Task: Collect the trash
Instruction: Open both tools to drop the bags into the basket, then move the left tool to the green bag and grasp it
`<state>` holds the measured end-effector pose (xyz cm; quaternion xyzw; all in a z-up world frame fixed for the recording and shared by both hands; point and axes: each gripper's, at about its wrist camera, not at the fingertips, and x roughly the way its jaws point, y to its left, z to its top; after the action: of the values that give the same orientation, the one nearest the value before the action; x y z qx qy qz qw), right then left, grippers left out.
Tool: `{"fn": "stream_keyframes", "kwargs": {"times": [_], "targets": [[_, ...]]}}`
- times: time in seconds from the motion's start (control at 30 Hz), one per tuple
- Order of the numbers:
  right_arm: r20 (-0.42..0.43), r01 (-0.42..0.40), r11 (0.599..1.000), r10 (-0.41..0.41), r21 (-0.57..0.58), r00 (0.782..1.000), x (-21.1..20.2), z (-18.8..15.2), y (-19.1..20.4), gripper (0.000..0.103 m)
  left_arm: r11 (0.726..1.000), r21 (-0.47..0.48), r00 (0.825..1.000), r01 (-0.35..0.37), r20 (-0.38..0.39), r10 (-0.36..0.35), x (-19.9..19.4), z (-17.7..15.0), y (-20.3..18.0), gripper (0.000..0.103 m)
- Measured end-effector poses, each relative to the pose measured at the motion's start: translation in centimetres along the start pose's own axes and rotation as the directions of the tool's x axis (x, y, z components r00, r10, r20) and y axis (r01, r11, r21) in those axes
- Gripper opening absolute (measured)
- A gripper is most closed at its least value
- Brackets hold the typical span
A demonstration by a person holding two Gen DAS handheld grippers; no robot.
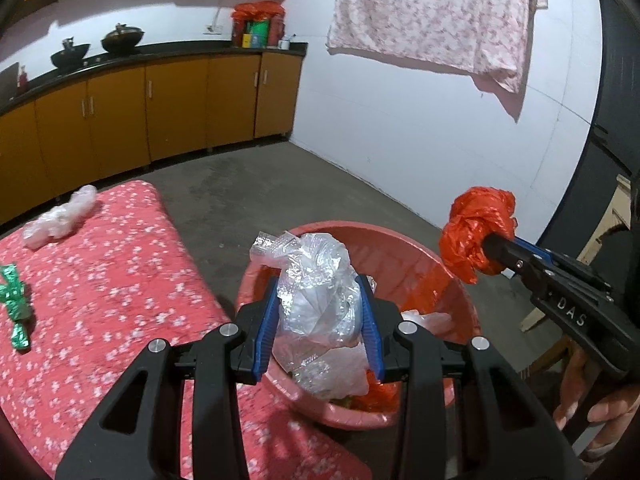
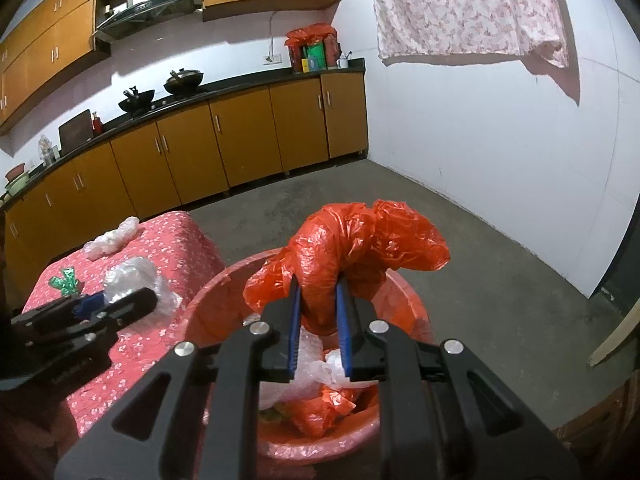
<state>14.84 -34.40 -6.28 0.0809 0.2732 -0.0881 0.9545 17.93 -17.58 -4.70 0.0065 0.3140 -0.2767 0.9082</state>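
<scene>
Left wrist view: left claw (image 1: pixel 318 320) clamps a crumpled clear plastic bag (image 1: pixel 316 296) above the round pink plastic basin (image 1: pixel 452 280), right claw (image 2: pixel 318 312) pinching a crumpled red plastic bag (image 2: pixel 352 244) beside it, both poised for dropping in.

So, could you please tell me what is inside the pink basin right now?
Inside the basin lie crumpled red plastic and clear plastic, with something greenish at the near edge. The right gripper and its red bag cover the middle, so the bottom is hidden.

woks (image 2: pixel 160 90) on counter | floral sheet (image 1: pixel 436 12) hanging on wall | orange cabinets (image 2: pixel 240 136) | possibly mug (image 2: pixel 342 62)
</scene>
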Motion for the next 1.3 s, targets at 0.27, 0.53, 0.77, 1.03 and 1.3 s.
{"fn": "stream_keyframes", "kwargs": {"times": [0.27, 0.53, 0.77, 1.03, 1.3], "targets": [[-0.003, -0.018, 1.000, 0.018, 0.011, 1.000, 1.3, 0.1, -0.7, 0.018, 1.000, 0.008, 0.999, 0.020, -0.030, -0.019, 2.4, 0.0, -0.7, 0.038], [-0.007, -0.062, 0.995, 0.063, 0.077, 0.998, 2.1, 0.2, -2.1, 0.028, 0.999, -0.023, 0.996, 0.031, -0.079, -0.033, 4.4, -0.5, -0.4, 0.053], [0.008, -0.025, 0.996, 0.024, 0.085, 1.000, 1.8, -0.2, -2.6, 0.049, 0.999, -0.037, 0.997, -0.003, -0.071, 0.001, 3.6, -1.1, 0.8, 0.065], [0.081, 0.037, 0.998, -0.041, 0.046, 0.996, 0.6, -0.5, -1.0, 0.098, 0.990, -0.060, 0.992, -0.127, -0.013, 0.127, 0.1, -1.6, 3.7, 0.081], [0.085, 0.034, 0.999, -0.037, 0.030, 0.996, 1.0, -0.7, 1.6, 0.099, 0.943, -0.146, 0.953, -0.298, 0.016, 0.303, -4.1, -2.5, 9.8, 0.087]]}}
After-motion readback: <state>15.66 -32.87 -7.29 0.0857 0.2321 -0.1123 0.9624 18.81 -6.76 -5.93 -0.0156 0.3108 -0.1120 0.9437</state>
